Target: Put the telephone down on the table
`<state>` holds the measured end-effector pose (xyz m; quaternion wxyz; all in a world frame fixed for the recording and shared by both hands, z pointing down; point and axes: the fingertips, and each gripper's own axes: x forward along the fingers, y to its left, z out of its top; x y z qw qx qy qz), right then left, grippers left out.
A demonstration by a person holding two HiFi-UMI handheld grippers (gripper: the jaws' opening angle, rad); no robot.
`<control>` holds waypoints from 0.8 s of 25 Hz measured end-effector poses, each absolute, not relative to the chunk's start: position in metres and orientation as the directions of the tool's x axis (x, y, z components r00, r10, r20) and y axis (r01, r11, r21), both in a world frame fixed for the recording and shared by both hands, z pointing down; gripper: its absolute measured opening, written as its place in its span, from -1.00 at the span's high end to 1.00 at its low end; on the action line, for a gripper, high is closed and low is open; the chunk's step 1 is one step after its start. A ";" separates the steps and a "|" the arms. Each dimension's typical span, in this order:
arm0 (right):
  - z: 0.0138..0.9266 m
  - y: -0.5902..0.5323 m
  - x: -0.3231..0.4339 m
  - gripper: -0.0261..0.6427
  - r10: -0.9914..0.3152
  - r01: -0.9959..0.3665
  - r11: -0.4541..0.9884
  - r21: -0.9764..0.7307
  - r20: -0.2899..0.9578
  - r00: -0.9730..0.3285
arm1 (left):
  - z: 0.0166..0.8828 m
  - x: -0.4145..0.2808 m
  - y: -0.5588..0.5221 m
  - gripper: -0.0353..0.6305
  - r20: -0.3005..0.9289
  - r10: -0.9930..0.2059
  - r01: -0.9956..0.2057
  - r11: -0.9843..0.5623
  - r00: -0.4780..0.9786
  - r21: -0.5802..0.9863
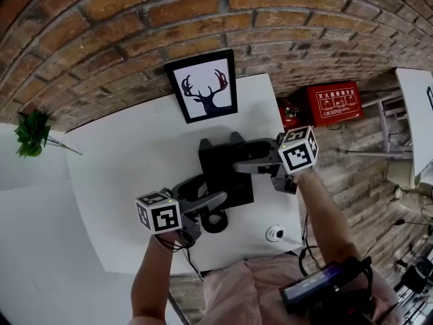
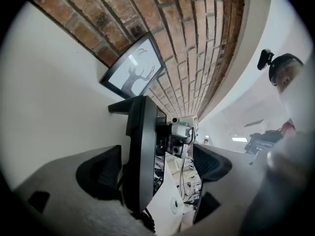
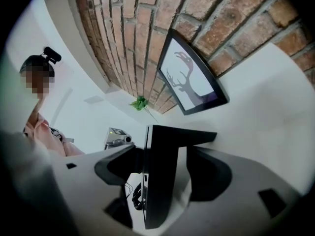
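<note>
Framed deer picture [image 1: 203, 87] stands against brick wall [image 1: 135, 19], beyond the left hand-held gripper [image 1: 210, 191] and right hand-held gripper [image 1: 243, 156]. Green plant [image 1: 32, 133] sits well off to the left one's left. Red box [image 1: 335, 103] is right of the right one. Small white round object [image 1: 275, 233] lies near the right one, on the person's side.

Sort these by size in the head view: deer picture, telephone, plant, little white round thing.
1. Deer picture and telephone: they look about alike, and the telephone is partly covered.
2. Plant.
3. White round thing.
</note>
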<state>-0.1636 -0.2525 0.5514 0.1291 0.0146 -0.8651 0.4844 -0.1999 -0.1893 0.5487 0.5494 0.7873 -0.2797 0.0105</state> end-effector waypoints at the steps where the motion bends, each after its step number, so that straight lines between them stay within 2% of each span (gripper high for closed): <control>1: 0.551 -0.252 -0.163 -0.07 0.095 -0.157 0.533 -0.832 0.242 -0.966 | 0.548 -0.202 -0.187 -0.50 0.330 -0.436 -0.462 -0.239 0.837 0.854; 7: 0.555 -0.248 -0.157 -0.15 0.078 -0.200 0.545 -0.814 0.287 -0.955 | 0.543 -0.215 -0.167 -0.50 0.374 -0.485 -0.524 -0.218 0.790 0.823; 11: 0.550 -0.245 -0.142 -0.25 0.062 -0.252 0.571 -0.781 0.348 -0.936 | 0.526 -0.224 -0.155 -0.50 0.345 -0.547 -0.512 -0.184 0.762 0.839; 14: 0.528 -0.247 -0.132 -0.25 0.017 -0.259 0.595 -0.761 0.334 -0.942 | 0.505 -0.229 -0.148 -0.50 0.323 -0.605 -0.525 -0.189 0.728 0.830; 18: 0.478 -0.245 -0.117 -0.22 -0.064 -0.276 0.664 -0.695 0.315 -0.947 | 0.456 -0.231 -0.146 -0.49 0.309 -0.696 -0.627 -0.258 0.648 0.735; 20: 0.444 -0.244 -0.110 -0.18 -0.125 -0.299 0.717 -0.629 0.306 -0.944 | 0.420 -0.232 -0.149 -0.38 0.290 -0.763 -0.712 -0.298 0.578 0.636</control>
